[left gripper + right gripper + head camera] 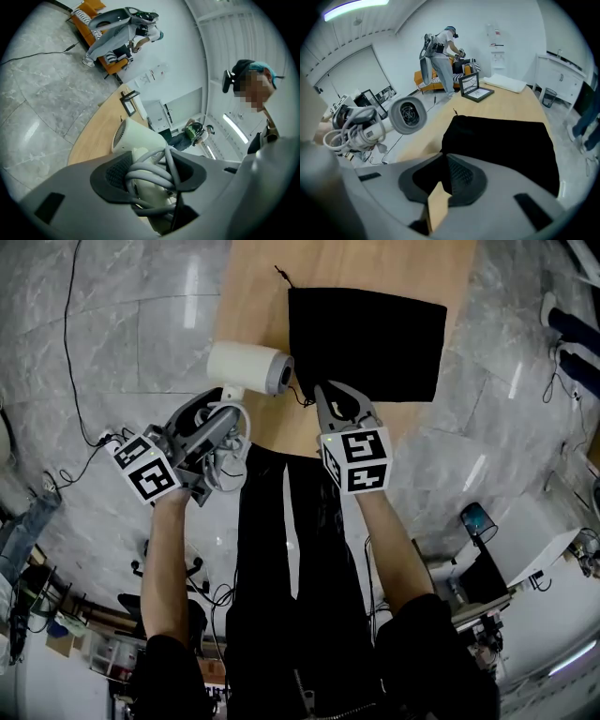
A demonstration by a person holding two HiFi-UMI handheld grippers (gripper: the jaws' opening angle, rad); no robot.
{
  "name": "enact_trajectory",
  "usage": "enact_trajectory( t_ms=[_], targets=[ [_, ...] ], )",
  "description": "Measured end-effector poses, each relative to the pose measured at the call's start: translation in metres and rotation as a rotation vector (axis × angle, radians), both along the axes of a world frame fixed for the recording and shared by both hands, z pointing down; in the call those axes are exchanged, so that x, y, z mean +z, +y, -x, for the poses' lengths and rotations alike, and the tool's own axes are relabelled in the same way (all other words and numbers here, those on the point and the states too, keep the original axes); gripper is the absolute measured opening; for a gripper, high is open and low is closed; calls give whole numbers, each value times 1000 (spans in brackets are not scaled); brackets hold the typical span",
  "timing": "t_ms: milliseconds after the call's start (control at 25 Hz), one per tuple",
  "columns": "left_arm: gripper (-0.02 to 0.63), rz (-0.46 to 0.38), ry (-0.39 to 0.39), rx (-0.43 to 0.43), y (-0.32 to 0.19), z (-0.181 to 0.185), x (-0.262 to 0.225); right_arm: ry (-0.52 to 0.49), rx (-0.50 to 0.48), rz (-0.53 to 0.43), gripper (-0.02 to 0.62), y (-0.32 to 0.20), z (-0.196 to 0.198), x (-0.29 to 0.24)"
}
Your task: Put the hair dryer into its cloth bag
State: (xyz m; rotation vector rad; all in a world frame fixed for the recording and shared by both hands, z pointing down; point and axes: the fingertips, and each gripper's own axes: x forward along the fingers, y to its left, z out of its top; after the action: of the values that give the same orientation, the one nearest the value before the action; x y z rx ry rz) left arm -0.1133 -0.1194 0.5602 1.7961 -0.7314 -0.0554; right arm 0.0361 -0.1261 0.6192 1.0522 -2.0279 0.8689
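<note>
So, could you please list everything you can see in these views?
dryer: one, white, at the table's left edge, beside the bag
cord: one, grey, wound round the dryer's handle
bag: one, black, on the table
table: one, light wood
frame: one, dark, at the table's far end
pad: one, white, beside the frame
floor: grey marble tiles
cable: one, black, on the floor
person: one, far off, by the sofa
sofa: one, orange, far off
left claw: one, grey, shut on the dryer's handle
right claw: one, grey, shut on the bag's near corner
</note>
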Motion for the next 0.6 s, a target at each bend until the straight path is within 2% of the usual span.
enact_trajectory(
  t_ms=[200, 440, 600],
  targets=[
    [230, 34, -64, 114, 0, -4, 15, -30, -6, -35, 32, 6, 13, -22],
    [230, 57, -98, 213, 5, -9, 18, -63, -23, -65, 32, 14, 21, -48],
    [229, 53, -126, 309, 3, -21, 26, -42, -85, -98, 32, 16, 20, -51]
  ],
)
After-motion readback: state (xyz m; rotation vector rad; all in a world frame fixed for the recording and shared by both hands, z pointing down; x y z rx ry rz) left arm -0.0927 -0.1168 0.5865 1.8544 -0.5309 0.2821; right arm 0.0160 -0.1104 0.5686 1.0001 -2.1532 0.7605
